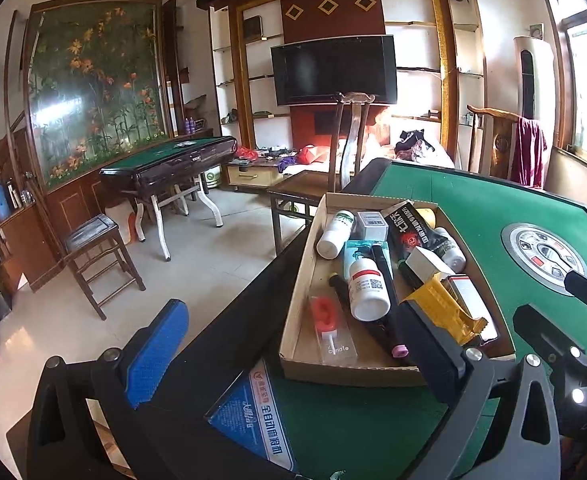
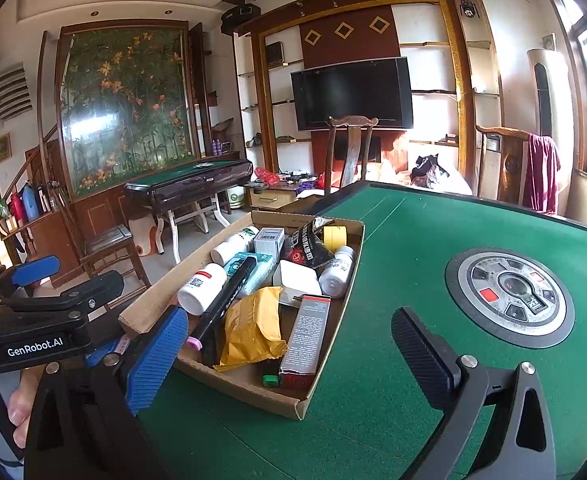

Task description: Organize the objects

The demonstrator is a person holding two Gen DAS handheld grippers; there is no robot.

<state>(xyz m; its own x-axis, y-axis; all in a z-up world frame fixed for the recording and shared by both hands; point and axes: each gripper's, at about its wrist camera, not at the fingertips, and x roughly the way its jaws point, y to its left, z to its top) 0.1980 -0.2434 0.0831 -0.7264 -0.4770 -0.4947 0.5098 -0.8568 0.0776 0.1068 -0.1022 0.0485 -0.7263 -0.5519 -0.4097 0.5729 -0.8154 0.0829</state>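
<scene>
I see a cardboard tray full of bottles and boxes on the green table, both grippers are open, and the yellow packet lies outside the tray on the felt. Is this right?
Not quite. The yellow packet lies inside the cardboard tray, beside the black marker, not on the felt; the right wrist view shows it. The rest holds: the tray sits on the green table, and the left gripper and the right gripper are both open.

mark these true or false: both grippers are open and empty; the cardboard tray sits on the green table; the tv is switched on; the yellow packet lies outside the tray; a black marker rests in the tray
1. Both grippers are open and empty. True: the left gripper and right gripper hold nothing.
2. The cardboard tray sits on the green table. True.
3. The tv is switched on. False: its screen is dark.
4. The yellow packet lies outside the tray. False: it lies inside.
5. A black marker rests in the tray. True.
</scene>
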